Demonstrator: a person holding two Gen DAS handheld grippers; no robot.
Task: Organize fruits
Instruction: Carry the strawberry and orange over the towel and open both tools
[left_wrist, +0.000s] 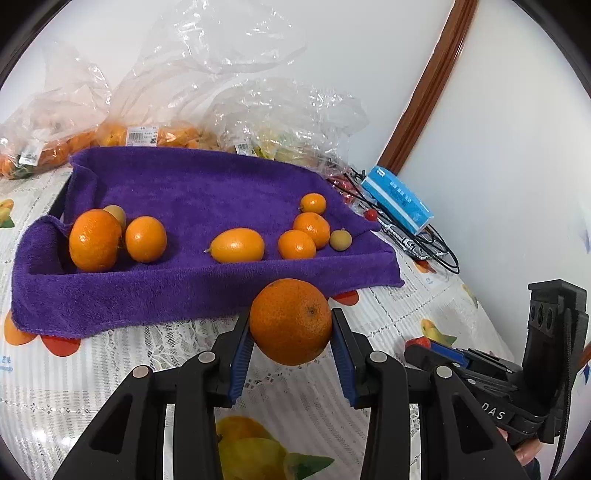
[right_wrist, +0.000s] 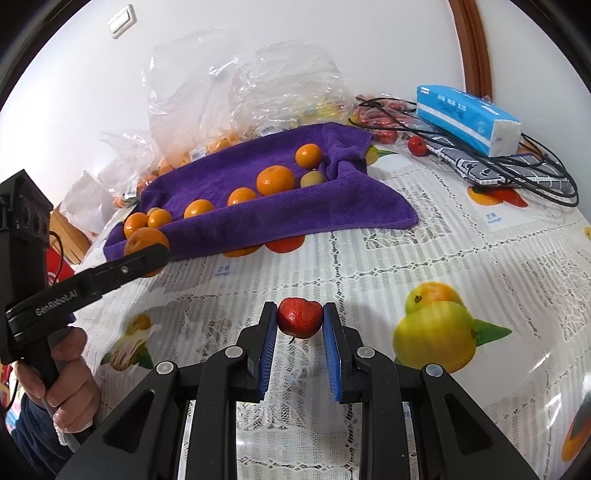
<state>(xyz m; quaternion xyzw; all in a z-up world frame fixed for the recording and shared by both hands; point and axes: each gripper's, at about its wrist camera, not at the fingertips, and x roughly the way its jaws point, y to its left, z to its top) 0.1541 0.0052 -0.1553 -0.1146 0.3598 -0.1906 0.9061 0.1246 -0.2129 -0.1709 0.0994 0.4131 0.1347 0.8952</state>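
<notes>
Left wrist view, nearest first: the left gripper (left_wrist: 291, 332) has its jaws clamped on a round, dimpled orange mandarin (left_wrist: 291, 320), held clear above the table (left_wrist: 74, 387), which wears a white lace-patterned cloth printed with fruit. Straight ahead and just beyond the mandarin lies the near rim of a shallow tray draped in a purple terry towel (left_wrist: 184, 291); the fruit must clear that raised rim to go in. Inside, small oranges and an oval kumquat (left_wrist: 236, 245) sit in loose clusters left and right, leaving open purple floor in the middle and toward the back. The left hand looks much the nearer of the two to the tray.

Right wrist view: the right gripper (right_wrist: 300, 323) has its jaws closed on a small, glossy red fruit (right_wrist: 299, 318), poised over bare table well short of the tray, with free cloth all round. The tray lies ahead and to the left, its long axis running from near left to far right.

Farther back, crumpled clear plastic bags of citrus (left_wrist: 147, 110) crowd the tray's far side against the white wall. To the right, a blue tissue pack (right_wrist: 469, 118) rests on tangled black cables (right_wrist: 535, 177), narrowing that flank.
</notes>
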